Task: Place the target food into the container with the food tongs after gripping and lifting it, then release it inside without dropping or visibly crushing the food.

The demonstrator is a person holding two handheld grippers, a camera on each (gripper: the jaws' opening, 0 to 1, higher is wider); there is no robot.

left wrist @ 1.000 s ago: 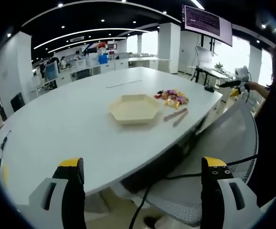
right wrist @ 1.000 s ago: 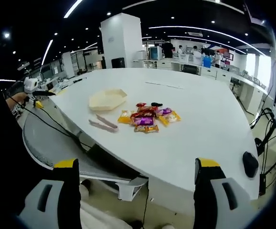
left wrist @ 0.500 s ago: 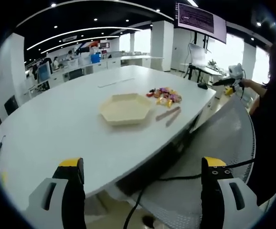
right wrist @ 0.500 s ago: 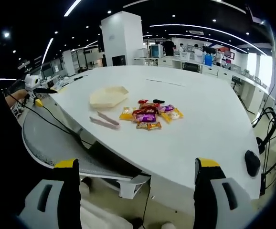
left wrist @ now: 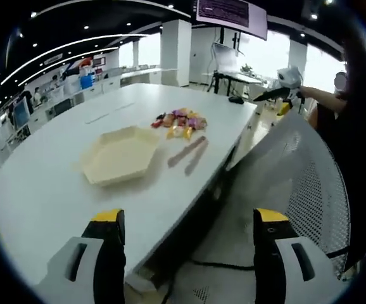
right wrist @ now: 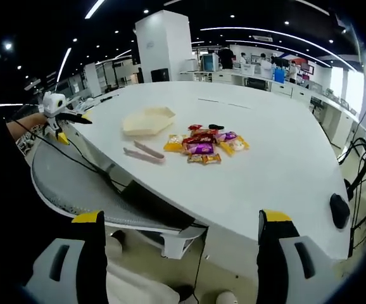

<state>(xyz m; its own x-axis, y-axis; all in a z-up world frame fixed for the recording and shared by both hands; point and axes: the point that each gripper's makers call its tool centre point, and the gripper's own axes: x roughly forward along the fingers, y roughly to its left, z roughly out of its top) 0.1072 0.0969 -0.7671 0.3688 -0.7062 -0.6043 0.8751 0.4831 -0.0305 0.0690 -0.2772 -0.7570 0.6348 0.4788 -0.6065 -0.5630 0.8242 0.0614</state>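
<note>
1. A heap of wrapped snacks [right wrist: 203, 144] is seen lying on the white table [right wrist: 278, 171], near its edge.
2. Food tongs [right wrist: 143, 153] are laid flat just beside the heap, untouched, nearer the table edge.
3. A pale hexagonal tray [left wrist: 118, 154] is set beyond the tongs, apart from the snacks; nothing is seen in it.
4. Left gripper [left wrist: 186, 253]: jaws are spread wide, nothing held, kept off the table's edge.
5. Right gripper [right wrist: 178, 253]: jaws likewise wide apart, nothing held, kept short of the table.
6. A mesh chair [left wrist: 297, 164] is placed at the table's edge.
</note>
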